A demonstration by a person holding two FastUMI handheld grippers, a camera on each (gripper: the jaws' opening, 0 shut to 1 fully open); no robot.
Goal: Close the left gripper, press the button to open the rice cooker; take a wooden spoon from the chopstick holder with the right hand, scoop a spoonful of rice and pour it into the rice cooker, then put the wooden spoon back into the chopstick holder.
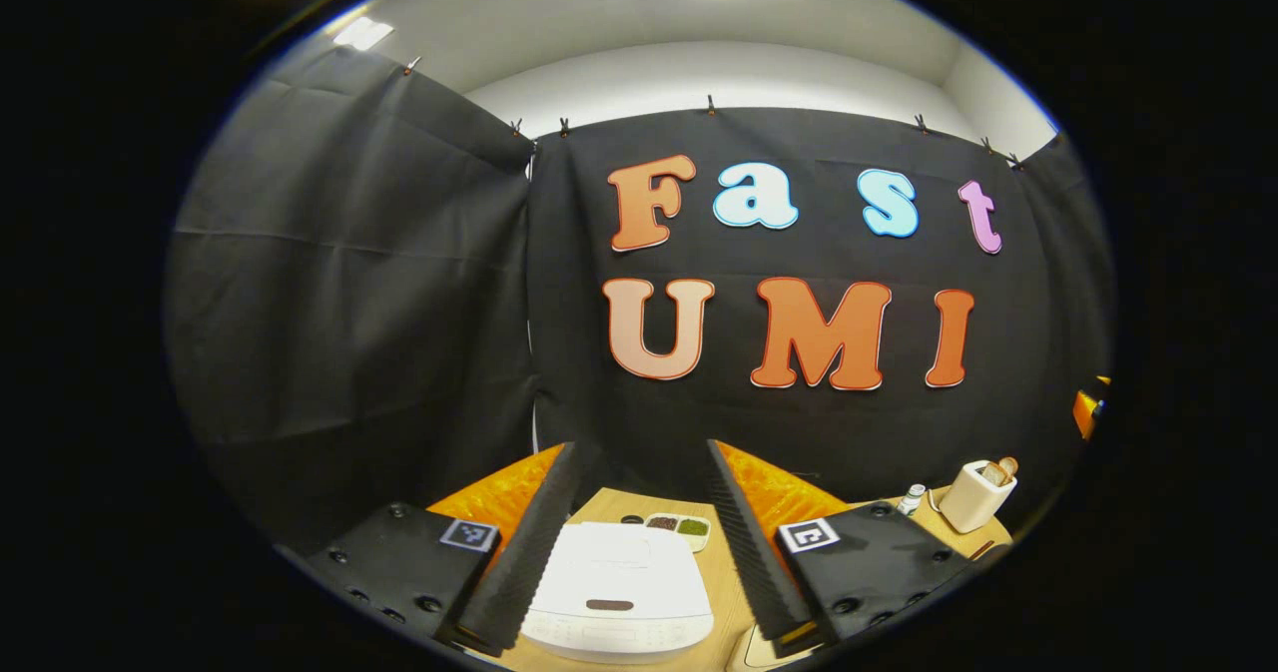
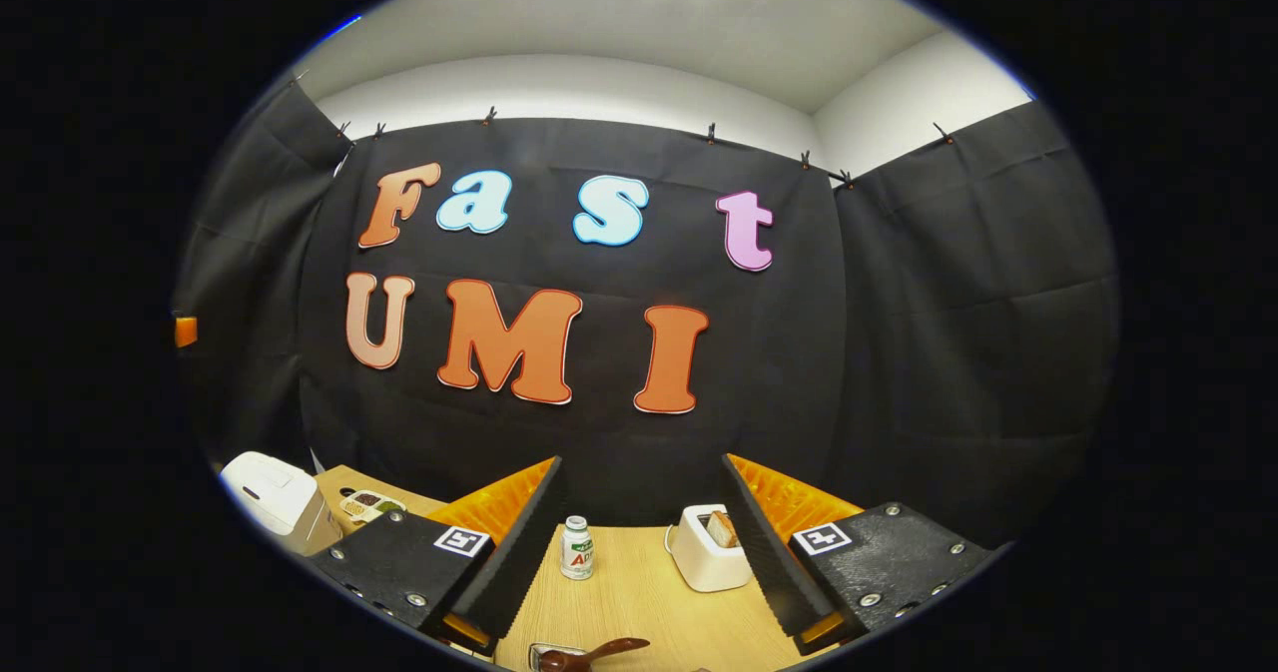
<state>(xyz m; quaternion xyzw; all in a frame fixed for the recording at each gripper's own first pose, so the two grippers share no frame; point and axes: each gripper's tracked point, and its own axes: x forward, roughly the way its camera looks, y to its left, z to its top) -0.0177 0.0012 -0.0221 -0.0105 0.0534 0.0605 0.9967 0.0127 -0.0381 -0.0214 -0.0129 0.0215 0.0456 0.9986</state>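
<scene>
In the left gripper view the white rice cooker point(image 1: 619, 592) stands with its lid down, right below and between my left gripper's point(image 1: 639, 547) fingers, which are open and hold nothing. The cream chopstick holder point(image 1: 973, 494), with wooden handles sticking out, stands at the far right of the table. In the right gripper view the chopstick holder point(image 2: 707, 547) stands just ahead, beside the right finger. My right gripper point(image 2: 639, 552) is open and empty. The rice cooker point(image 2: 275, 497) sits far to the left.
A small divided dish of grains point(image 1: 679, 526) lies behind the cooker on the wooden table point(image 2: 639, 592). A little white bottle point(image 2: 576, 548) stands left of the holder. A dark brown spoon-like thing point(image 2: 589, 655) lies at the near edge.
</scene>
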